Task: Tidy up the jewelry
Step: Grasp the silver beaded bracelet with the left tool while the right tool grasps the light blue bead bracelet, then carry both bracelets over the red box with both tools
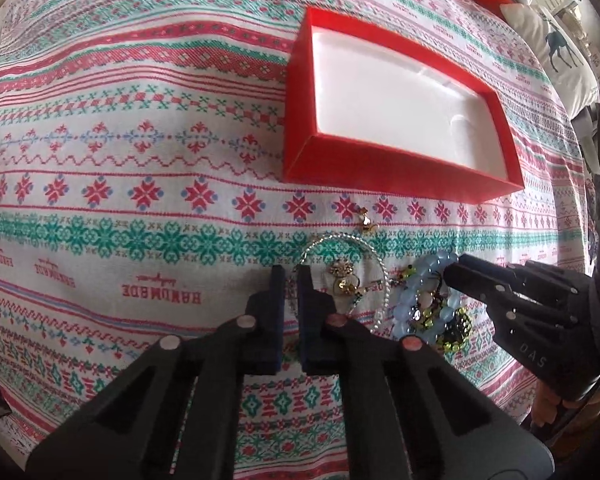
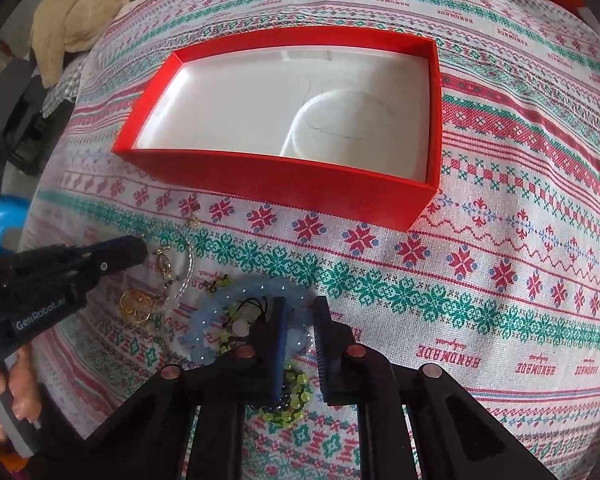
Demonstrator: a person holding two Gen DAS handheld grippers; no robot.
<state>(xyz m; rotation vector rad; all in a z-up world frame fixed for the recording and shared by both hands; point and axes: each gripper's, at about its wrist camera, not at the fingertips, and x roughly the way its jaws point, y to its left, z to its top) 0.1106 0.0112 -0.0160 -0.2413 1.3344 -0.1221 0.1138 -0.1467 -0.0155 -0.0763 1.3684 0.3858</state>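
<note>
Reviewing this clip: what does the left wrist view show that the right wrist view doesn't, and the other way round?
Only the left wrist view: a deer-print pillow at the far right.

Only the right wrist view: a beige cloth at the far left and the round recess in the box liner.

Both: the red box, the blue bead bracelet, gold jewelry, the patterned tablecloth, and both tools, left tool and right tool.

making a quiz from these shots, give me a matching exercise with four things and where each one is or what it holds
Things:
1. red box
2. left gripper
3. right gripper
4. small gold charm

States:
a. shut on the blue bead bracelet
b. lying alone on the cloth between the box and the pile
c. nothing inside, white lining showing
d. shut on the clear bead strand

Pairs: 1-c, 2-d, 3-a, 4-b
</note>
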